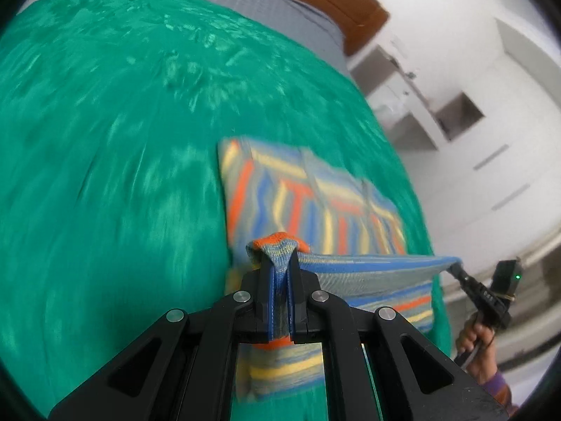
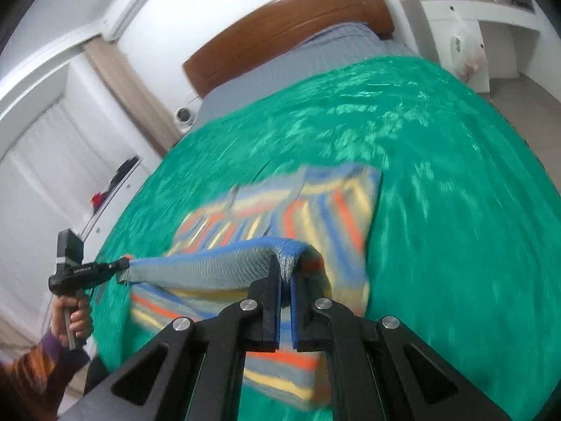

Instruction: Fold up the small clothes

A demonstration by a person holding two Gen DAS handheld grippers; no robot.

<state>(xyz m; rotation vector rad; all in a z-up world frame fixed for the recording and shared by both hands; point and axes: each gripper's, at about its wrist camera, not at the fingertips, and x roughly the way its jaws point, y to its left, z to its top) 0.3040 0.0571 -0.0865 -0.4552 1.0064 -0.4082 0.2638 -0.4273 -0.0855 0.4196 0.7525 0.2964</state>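
A striped knitted garment (image 1: 315,203) lies on a green bedspread (image 1: 105,140), lower right of centre in the left wrist view, its near edge lifted and stretched taut between two tools. The left hand-held gripper (image 1: 279,256), at the bottom centre of that frame, is clamped tight on one bunched corner of the cloth, orange and blue knit puckering up between its narrow jaws. The right hand-held gripper (image 2: 286,266), bottom centre of its own view, pinches the opposite corner just as closely, with a blue hem pulled between its blades. Each tool shows in the other's picture: the right one at the lower right edge of the left view, held by a hand (image 1: 475,340), and the left one at the left edge of the right view. A wooden headboard (image 2: 287,24) and grey sheet (image 2: 315,52) fill the top of the right frame, a white cabinet (image 2: 473,24) the upper right. The blur on the bedspread suggests fast motion, and the fold appears to be at its start, the lifted edge not yet carried over the rest. The risk lies in the small bite each tool has: a hard pull apart could slip a corner free, and uneven travel of the two hands would lay the fold crooked or drag the whole garment across the slick spread.
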